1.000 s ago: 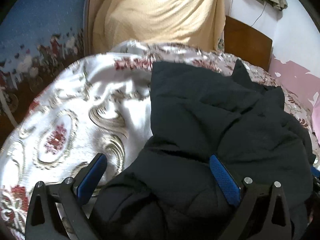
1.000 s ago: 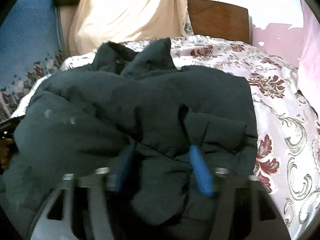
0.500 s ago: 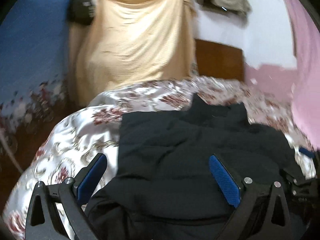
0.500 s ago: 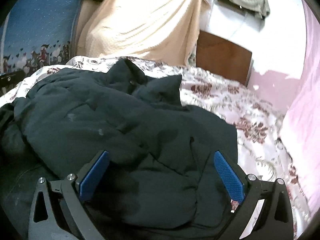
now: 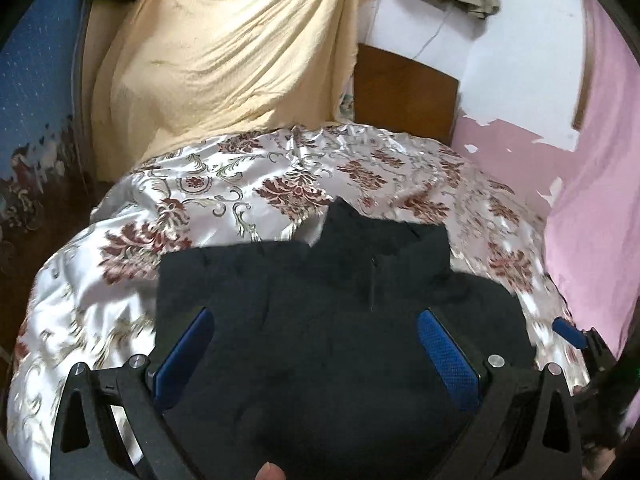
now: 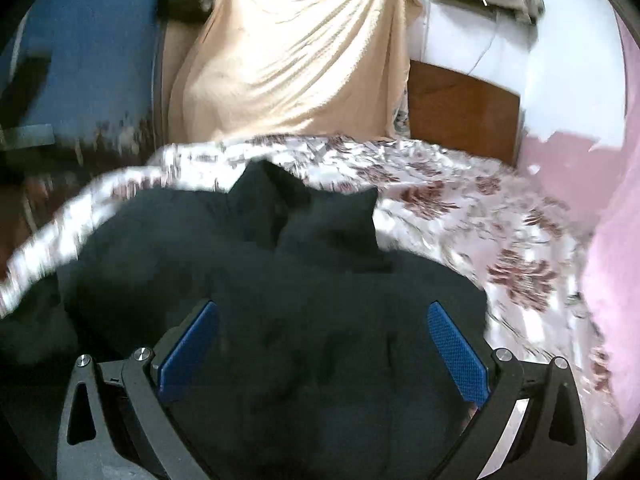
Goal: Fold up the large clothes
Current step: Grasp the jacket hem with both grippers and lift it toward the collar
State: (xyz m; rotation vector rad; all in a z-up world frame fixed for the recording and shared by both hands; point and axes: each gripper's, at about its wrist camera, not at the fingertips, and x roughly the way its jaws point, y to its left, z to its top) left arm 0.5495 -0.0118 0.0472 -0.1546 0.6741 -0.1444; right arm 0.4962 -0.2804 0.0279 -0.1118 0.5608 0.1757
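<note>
A large black padded jacket (image 5: 320, 320) lies folded on the bed, its collar pointing toward the far end; it also fills the lower half of the right wrist view (image 6: 300, 300). My left gripper (image 5: 314, 340) is open above the jacket's near part, blue pads wide apart and empty. My right gripper (image 6: 324, 336) is open too, above the jacket, holding nothing. The right gripper's blue fingertip (image 5: 568, 330) shows at the right edge of the left wrist view.
A white satin bedspread with dark red floral pattern (image 5: 280, 184) covers the bed. A cream cloth (image 5: 224, 48) hangs behind it, beside a brown wooden board (image 5: 404, 92). A pink wall (image 5: 600, 200) is on the right. A blue patterned surface (image 5: 32, 80) is on the left.
My right gripper, shut on the jacket a second ago, has opened and let go. Both grippers have lifted and pulled back, so more bed and wall show.
</note>
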